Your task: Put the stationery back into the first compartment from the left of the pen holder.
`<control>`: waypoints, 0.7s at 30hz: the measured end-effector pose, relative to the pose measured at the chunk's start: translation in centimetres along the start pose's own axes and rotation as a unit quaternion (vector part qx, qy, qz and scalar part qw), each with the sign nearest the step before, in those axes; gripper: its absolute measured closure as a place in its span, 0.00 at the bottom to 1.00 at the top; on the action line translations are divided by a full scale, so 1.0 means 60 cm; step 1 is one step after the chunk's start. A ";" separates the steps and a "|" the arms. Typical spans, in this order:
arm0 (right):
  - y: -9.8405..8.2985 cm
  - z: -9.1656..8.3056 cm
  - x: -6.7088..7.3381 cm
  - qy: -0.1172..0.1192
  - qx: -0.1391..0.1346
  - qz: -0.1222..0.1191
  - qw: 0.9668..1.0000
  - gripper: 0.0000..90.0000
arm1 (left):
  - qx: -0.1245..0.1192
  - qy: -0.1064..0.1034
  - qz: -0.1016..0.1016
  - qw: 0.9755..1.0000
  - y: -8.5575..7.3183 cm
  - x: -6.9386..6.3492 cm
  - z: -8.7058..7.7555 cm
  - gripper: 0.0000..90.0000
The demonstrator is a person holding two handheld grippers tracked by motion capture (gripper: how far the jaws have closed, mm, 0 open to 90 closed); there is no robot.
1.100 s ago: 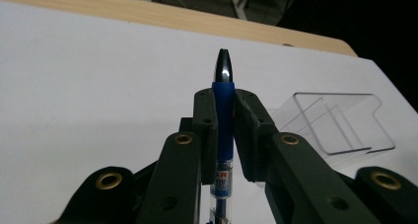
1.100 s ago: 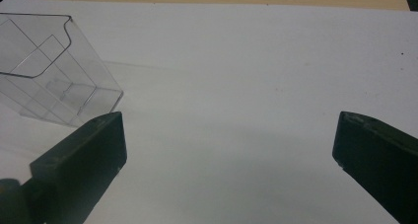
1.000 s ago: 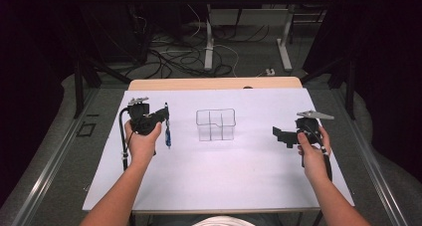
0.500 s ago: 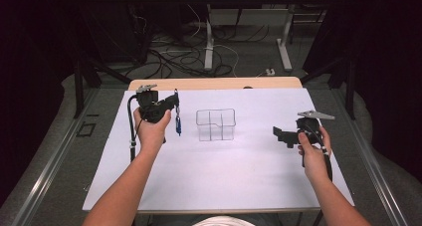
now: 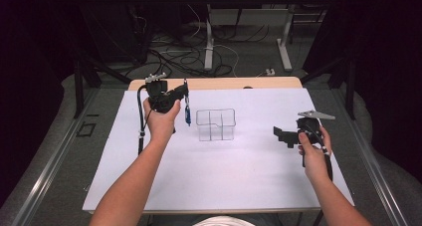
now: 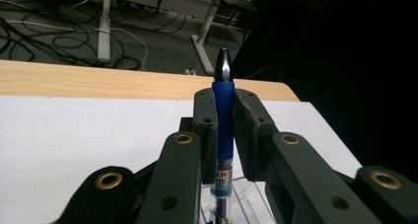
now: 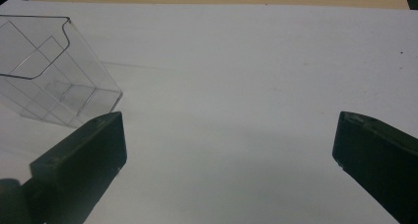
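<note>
Left gripper point(image 6: 224, 135) raised off the tabletop point(image 5: 224, 186), its fingers point(image 6: 206, 120) clamped tight on a blue pen point(image 6: 224, 120). Pen stands roughly upright between them: dark tip pokes out just above the fingers, clear lower barrel with red print hangs below them. Grip sits on the blue sleeve, likely because that part gives the firmest purchase and leaves the long lower end free to go in first. In the high view the pen point(image 5: 187, 111) dangles at the gripper's nose, just beside the clear divided box point(image 5: 215, 124), near its left wall but apart from it. From the left gripper view the box edge shows just beneath the fingers, so the pen seems lined up close to an opening; which compartment, cannot tell. Judgement: pen is being carried over to be dropped upright into the box. Right gripper point(image 7: 229, 150) held low over the paper, fingers point(image 7: 84, 155) spread wide, nothing between them; bare white sheet lies in the gap. The box sits off beyond its left finger, well apart. Probably parked there to stay out of the way, or ready to steady the light box if it slides.
</note>
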State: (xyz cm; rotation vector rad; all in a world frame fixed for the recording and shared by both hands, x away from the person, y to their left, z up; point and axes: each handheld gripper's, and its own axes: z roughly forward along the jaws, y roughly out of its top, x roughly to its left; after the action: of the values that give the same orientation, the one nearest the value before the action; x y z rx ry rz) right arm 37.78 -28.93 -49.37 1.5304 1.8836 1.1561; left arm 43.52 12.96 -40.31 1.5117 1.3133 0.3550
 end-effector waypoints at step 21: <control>-0.001 0.001 -0.001 0.003 -0.001 0.000 1.000 0.00 | -0.002 -0.003 0.006 1.000 0.002 -0.015 0.049 0.89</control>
State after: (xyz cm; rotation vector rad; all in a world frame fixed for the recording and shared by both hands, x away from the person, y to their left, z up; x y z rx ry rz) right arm 37.82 -29.00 -49.44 1.5276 1.8869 1.1637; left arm 45.50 10.75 -41.03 1.5168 1.2983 0.3607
